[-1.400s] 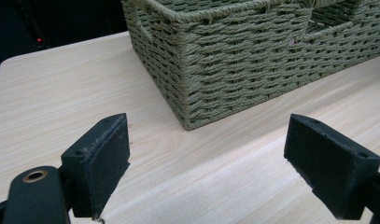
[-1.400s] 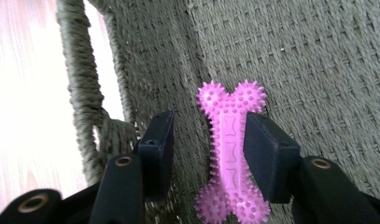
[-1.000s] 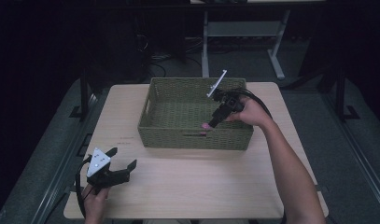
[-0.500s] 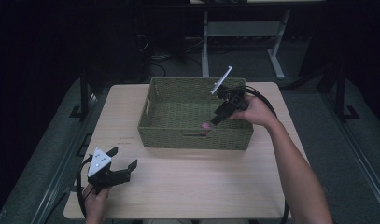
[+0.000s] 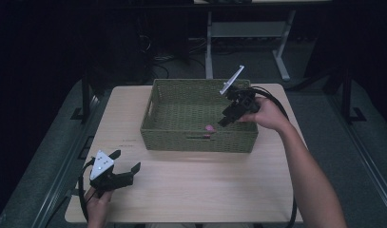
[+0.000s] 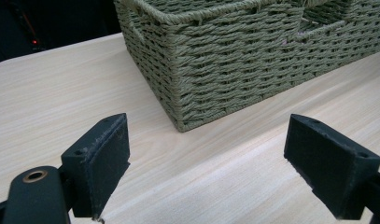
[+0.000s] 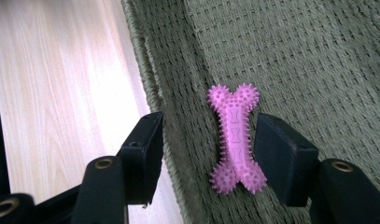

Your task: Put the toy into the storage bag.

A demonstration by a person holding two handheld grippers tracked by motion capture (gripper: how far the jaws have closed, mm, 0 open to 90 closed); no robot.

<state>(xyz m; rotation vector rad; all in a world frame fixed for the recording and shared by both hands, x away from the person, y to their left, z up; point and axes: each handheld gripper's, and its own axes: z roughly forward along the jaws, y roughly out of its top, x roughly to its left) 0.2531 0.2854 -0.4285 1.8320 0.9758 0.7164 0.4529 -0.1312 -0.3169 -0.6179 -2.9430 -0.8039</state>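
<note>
In the high view, the right tool (image 5: 227, 117) sits a little higher over the green woven basket (image 5: 155, 107) than a second ago and has drawn back toward the basket's right end. Its jaws have just been opening. The pink spiky bone toy (image 5: 209, 128) now lies by itself on the basket floor, close against the near wall, below and just left of the tool's tips. I judge that the toy has been let go and that the drop into the basket is done, with the right tool pulling out. The left tool (image 5: 126, 162) rests low at the near left corner of the bench (image 5: 200, 190), well apart from the basket, in the same place as before, its jaws spread.

In the left gripper view, the left tool's (image 6: 206, 154) two black jaws stand wide apart with only bare bench between them; the basket's corner (image 6: 183, 93) lies ahead, near but not touched.

In the right gripper view, the right tool (image 7: 207, 154) looks down into the basket. Its jaws stand apart; the bone toy (image 7: 235, 137) appears between them, nearer the right-hand jaw, lying on the weave beneath and not pressed by either pad.
</note>
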